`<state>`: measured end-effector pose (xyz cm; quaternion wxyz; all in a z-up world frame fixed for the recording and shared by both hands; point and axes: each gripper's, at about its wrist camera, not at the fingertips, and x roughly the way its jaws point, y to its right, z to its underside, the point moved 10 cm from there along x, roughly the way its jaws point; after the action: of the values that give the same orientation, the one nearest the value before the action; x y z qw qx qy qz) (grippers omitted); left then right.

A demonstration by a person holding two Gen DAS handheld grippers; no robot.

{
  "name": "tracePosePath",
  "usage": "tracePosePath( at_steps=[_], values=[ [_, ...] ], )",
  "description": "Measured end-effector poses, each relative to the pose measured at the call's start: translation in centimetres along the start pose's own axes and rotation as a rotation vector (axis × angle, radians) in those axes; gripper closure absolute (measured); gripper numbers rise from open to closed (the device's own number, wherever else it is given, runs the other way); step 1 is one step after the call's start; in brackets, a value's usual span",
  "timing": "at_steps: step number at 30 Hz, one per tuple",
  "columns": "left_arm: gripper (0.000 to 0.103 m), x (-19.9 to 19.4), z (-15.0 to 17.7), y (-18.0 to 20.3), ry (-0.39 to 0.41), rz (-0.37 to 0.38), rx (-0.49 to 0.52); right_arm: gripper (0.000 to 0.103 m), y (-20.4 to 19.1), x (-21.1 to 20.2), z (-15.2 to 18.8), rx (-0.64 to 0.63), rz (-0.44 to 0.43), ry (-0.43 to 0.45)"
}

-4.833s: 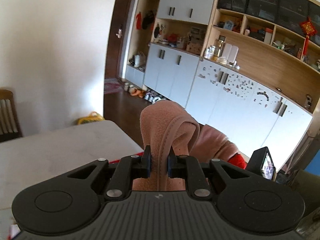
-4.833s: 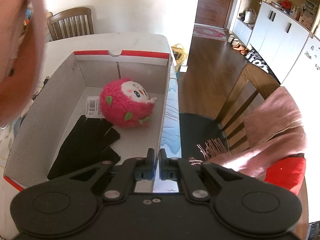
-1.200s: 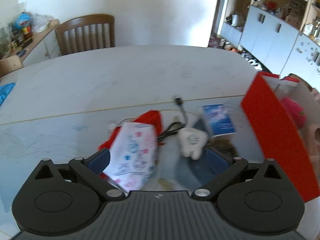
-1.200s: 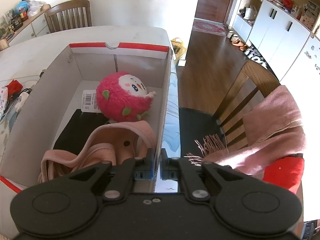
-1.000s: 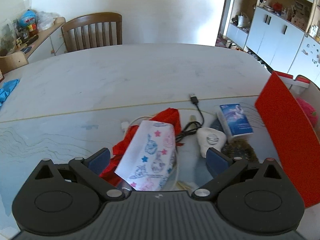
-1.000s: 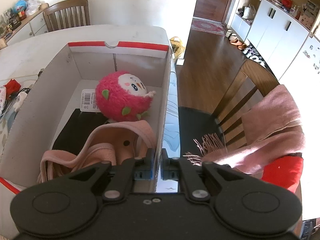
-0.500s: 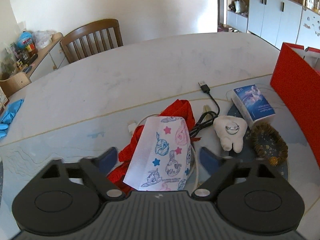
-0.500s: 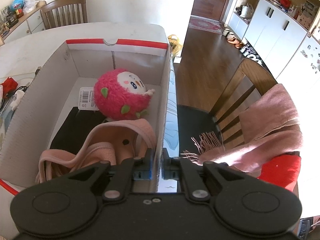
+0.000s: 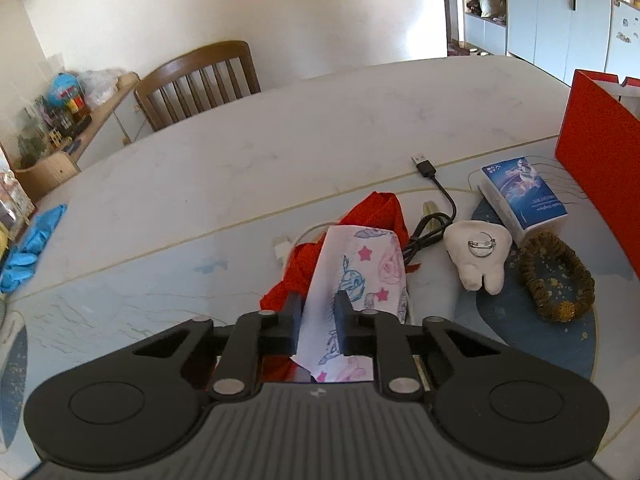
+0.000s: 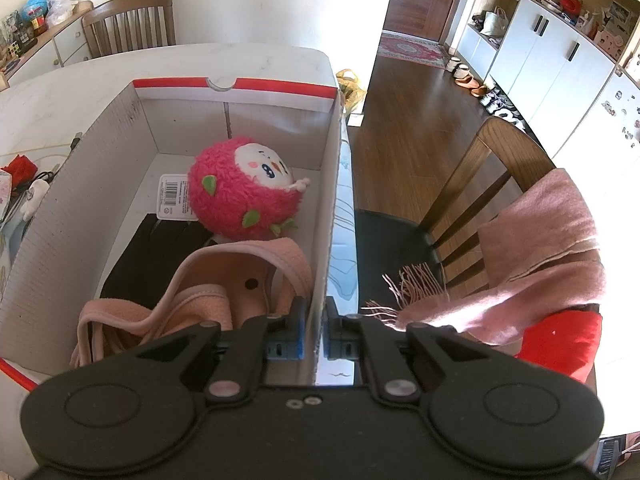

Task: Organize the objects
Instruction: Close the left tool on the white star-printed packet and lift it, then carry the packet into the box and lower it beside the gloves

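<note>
My left gripper [image 9: 318,303] is closing, and its pads pinch the near end of a white cloth mask printed with stars and cartoons [image 9: 362,268]. The mask lies on a red cloth [image 9: 376,216] on the table. My right gripper [image 10: 315,309] is shut on the right wall of the red and white cardboard box [image 10: 328,216]. Inside the box lie a pink plush ball [image 10: 240,192], black gloves [image 10: 148,260] and a pink hat [image 10: 224,292].
Beside the mask lie a black USB cable [image 9: 436,200], a white tooth plush [image 9: 478,254], a blue and white small box [image 9: 524,196] and a brown scrunchie [image 9: 556,280]. A chair with a pink scarf [image 10: 544,248] stands right of the box. Blue gloves [image 9: 28,248] lie at the table's left edge.
The left gripper's jaws went from wide open to pinching the printed mask, and the view rolled slightly. The right gripper stayed shut on the box wall.
</note>
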<state>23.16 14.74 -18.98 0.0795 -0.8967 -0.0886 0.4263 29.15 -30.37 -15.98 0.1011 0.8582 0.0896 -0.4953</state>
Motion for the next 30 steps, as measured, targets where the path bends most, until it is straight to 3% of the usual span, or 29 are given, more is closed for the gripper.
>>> tracePosePath(
  at_steps=[9,23,30],
  values=[
    [0.103,-2.1,-0.2,0.3,0.030,0.044,-0.019,0.096,-0.1,0.0,-0.1,-0.001,-0.005,0.004],
    [0.103,-8.8,-2.8,3.4,0.108,0.206,-0.068,0.096,0.0,-0.2,0.0,-0.009,-0.014,0.012],
    [0.103,-12.9,-5.9,7.5,0.174,0.320,-0.032,0.096,0.0,-0.2,0.0,-0.012,-0.019,0.015]
  ],
)
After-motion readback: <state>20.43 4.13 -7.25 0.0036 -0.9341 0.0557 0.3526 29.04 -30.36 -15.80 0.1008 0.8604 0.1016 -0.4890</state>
